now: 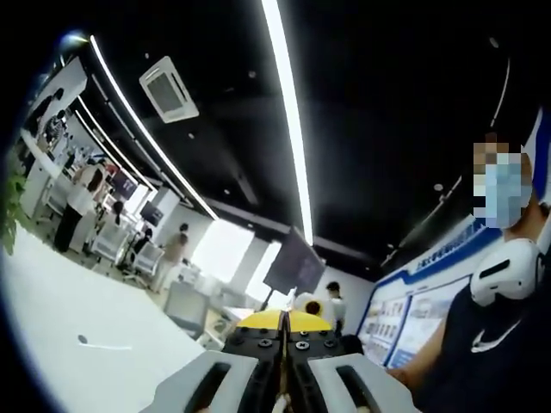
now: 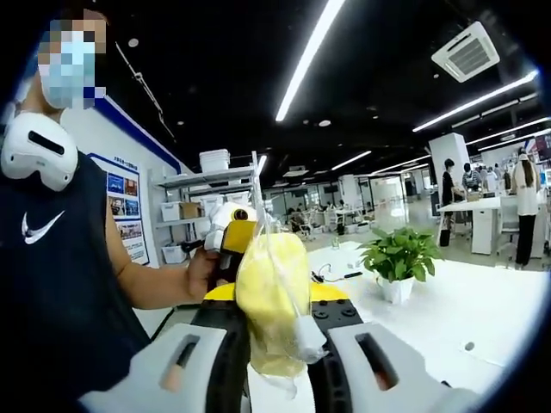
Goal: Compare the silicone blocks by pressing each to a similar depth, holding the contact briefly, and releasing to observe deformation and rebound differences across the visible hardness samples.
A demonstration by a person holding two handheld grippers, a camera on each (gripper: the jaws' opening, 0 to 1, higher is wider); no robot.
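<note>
Yellow block: soft sample in a clear bag (image 2: 274,301), clamped between the right tongs (image 2: 280,361).
Left tongs (image 1: 282,391): closed, nothing between.
Progress: no pressing yet — all comparing remains, I judge.

In the lower middle of the frame the right gripper (image 2: 275,348) holds a yellow block in a clear bag (image 2: 274,297) between its jaws. At the left stands a person in a dark shirt (image 2: 52,284), whose hand (image 2: 203,274) holds the left gripper (image 2: 231,231). At the right a potted plant (image 2: 398,258) stands on a white table (image 2: 482,318). Further people stand in the upper right.
</note>
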